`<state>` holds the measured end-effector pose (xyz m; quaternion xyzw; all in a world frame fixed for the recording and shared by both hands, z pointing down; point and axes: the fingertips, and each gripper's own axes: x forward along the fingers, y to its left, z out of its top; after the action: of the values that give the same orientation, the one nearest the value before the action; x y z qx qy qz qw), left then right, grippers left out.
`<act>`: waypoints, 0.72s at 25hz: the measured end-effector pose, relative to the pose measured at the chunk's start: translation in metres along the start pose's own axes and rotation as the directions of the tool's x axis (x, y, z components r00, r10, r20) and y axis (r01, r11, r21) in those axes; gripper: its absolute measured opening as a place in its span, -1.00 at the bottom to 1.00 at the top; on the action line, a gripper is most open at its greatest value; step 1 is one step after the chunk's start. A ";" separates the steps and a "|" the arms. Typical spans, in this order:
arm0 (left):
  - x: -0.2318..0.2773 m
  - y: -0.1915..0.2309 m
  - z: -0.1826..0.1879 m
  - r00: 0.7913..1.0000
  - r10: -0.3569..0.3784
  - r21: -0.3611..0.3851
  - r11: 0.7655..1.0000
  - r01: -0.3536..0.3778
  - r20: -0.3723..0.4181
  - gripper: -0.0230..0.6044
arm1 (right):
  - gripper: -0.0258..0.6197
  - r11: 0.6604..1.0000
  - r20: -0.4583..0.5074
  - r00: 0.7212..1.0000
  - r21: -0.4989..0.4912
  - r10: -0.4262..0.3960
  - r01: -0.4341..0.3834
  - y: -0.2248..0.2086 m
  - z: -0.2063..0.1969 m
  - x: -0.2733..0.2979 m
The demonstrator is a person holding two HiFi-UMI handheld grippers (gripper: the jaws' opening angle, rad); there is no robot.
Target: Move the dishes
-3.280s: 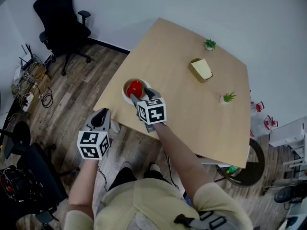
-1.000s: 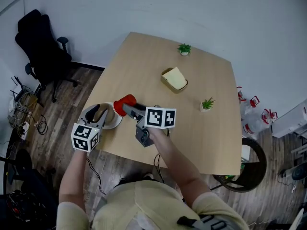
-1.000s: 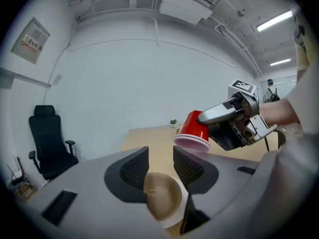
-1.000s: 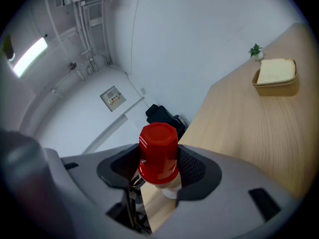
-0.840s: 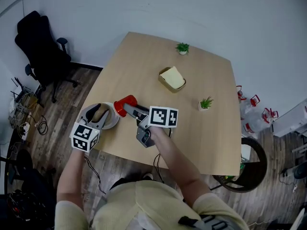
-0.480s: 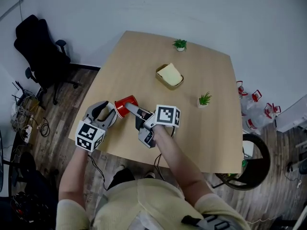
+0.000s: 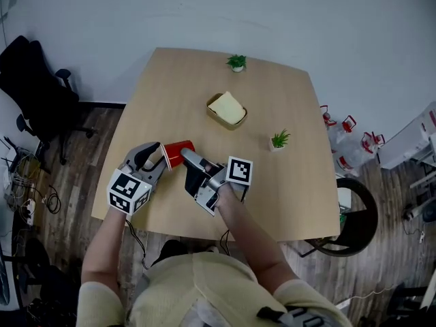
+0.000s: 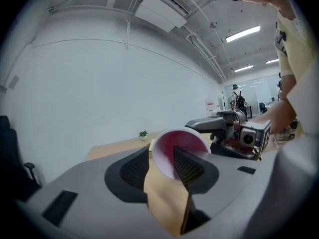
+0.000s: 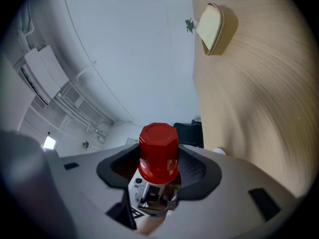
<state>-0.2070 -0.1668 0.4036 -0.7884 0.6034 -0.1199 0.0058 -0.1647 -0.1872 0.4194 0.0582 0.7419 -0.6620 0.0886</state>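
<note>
Here's the right gripper (image 7: 189,158) with the red plastic cup (image 9: 158,148) firmly in hand, jaws clamped on either side just above its flat base. The cup is tipped on its side, clear of the light wooden desk (image 7: 286,182), hanging over the stretch by the left edge toward the near-left corner. Why sideways? By the look of it, to offer the open end across, because the pale-lined mouth faces straight at the left gripper (image 8: 161,158). That one's jaws stand a narrow way apart with the cup's rim right at their tips. One pad overlaps the rim in the left gripper view, but whether it touches I cannot tell. This reads as a hand-to-hand pass being lined up, with only the right side bearing the cup's weight. A thin plastic wall will flex if pinched, so the taking grip wants care. Out of the way, the small tan dish holding a pale yellow block (image 7: 227,110) sits mid-desk. One little potted plant (image 7: 236,62) is by the far edge, and another potted plant (image 7: 278,140) is toward the right edge.
</note>
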 end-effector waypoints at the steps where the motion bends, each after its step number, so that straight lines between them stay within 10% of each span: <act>1: 0.004 0.002 0.001 1.000 -0.006 -0.011 1.000 0.006 0.000 -0.46 | -0.17 1.000 0.017 1.000 0.021 0.015 -0.015 0.000 0.002 0.000; 18: 0.049 0.007 -0.007 0.980 -0.193 -0.045 0.980 0.191 -0.039 -0.75 | -0.17 0.992 0.248 0.968 0.108 0.043 -0.072 -0.020 0.030 -0.014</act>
<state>-0.2033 -0.2141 0.4179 -0.8402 0.5266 -0.1247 -0.0349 -0.1531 -0.2190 0.4388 0.0026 0.6835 -0.7034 0.1953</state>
